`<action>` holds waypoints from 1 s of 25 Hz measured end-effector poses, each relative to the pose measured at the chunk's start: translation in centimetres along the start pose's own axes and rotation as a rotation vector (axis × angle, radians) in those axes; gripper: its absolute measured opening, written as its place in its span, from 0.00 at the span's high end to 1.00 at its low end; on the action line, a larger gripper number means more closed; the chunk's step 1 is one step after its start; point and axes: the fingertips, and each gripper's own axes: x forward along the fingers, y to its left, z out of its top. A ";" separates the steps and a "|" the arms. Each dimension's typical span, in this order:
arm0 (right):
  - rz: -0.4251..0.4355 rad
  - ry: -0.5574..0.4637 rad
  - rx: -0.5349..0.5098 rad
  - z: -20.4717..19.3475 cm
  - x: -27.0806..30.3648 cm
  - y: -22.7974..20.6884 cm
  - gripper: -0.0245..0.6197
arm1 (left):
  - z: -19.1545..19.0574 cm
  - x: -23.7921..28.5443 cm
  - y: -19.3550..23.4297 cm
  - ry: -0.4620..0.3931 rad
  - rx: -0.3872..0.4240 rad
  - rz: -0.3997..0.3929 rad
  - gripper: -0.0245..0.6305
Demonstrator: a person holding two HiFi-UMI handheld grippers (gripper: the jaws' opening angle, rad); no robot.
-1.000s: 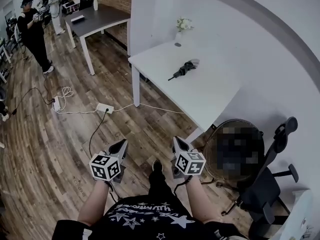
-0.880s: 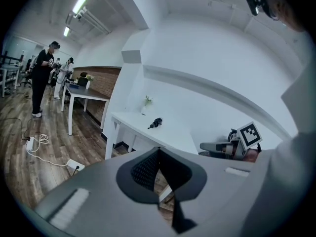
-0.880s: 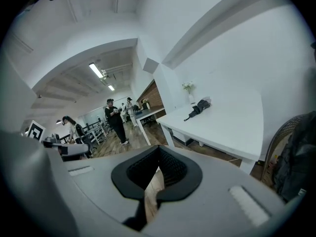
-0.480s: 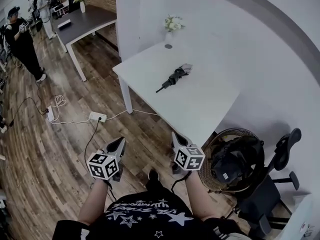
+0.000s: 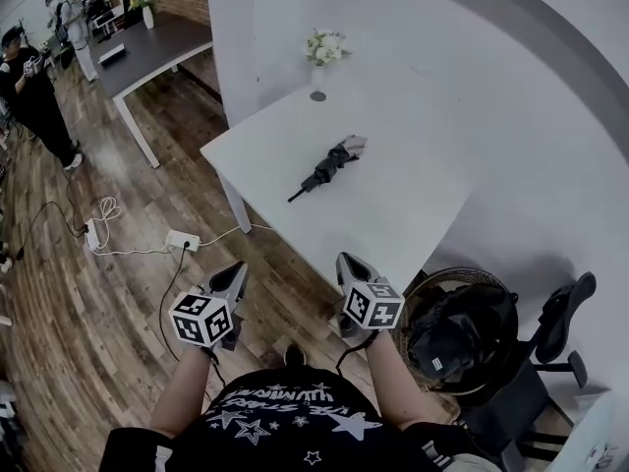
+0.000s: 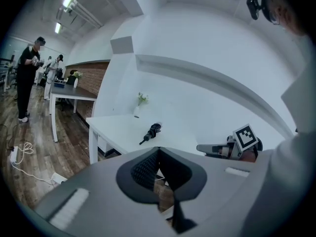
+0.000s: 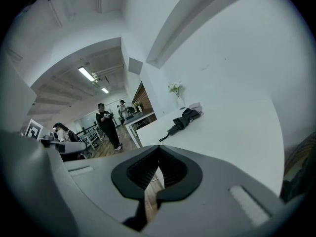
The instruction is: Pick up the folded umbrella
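The left gripper (image 5: 234, 275) and right gripper (image 5: 347, 264) are held clenched and empty above wooden floor (image 5: 118, 293); square black-and-white markers (image 5: 203, 320) are shown on their cubes. Well ahead, the folded umbrella (image 5: 327, 168) is laid on a white table (image 5: 413, 214), its long axis diagonal, thin end toward the near-left edge, possibly the handle.

The star-print shirt (image 5: 285, 423) is cut off below.

1 umbrella (image 5: 327, 168), 2 tables (image 5: 393, 205) (image 5: 157, 47), 2 vases w/ flowers (image 5: 317, 70) (image 5: 147, 16), 2 tools (image 5: 236, 271) (image 5: 346, 261), 1 chair (image 5: 550, 362).
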 end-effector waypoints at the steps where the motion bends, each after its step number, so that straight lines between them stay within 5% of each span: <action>1: -0.001 0.000 0.002 0.3 0.3 -0.6 0.94 | 0.2 0.7 -0.1 0.000 0.003 -0.001 0.96; 14: -0.030 -0.004 0.059 1.3 1.9 -4.8 0.94 | 2.9 6.2 -0.5 -0.001 0.015 -0.020 0.96; 25: -0.149 -0.042 0.110 3.8 4.5 -9.1 0.94 | 5.6 15.3 -0.1 0.054 0.045 -0.148 0.96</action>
